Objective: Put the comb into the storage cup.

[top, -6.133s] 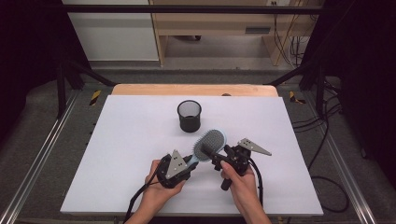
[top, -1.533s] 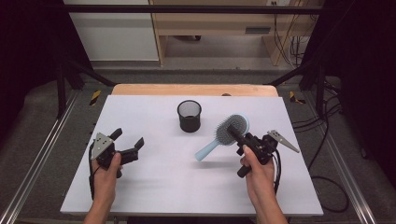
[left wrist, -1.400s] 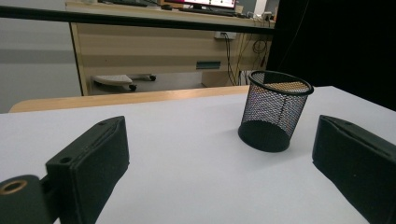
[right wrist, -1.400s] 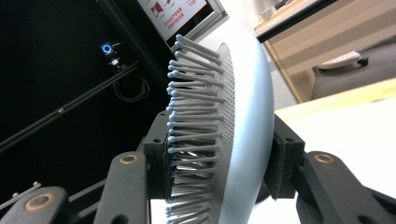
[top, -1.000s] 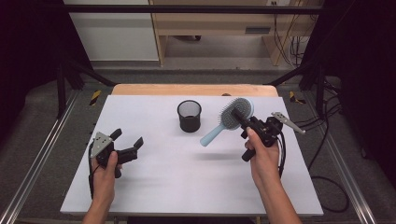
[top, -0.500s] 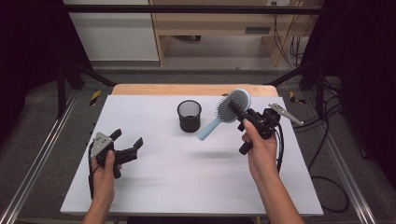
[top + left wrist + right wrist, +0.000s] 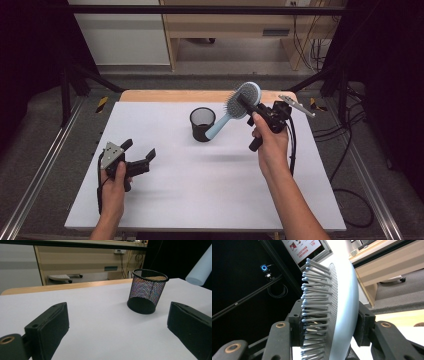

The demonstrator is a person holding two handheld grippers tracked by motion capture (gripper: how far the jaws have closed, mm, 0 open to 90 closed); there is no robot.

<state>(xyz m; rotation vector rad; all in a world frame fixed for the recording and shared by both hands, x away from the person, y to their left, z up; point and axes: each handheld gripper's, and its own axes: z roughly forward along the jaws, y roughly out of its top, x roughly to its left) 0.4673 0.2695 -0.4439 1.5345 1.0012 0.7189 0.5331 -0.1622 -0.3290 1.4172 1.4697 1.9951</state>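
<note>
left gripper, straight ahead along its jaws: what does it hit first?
Probably the black mesh cup. In the left gripper view it stands ahead between the open jaws, slightly right of centre, with bare white table before it. Depth is unclear, so the left gripper might just miss it.

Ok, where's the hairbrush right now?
In the high view the hairbrush is held off the table by its head in the right gripper, right of centre near the far edge, its handle slanting down toward the mesh cup.
</note>
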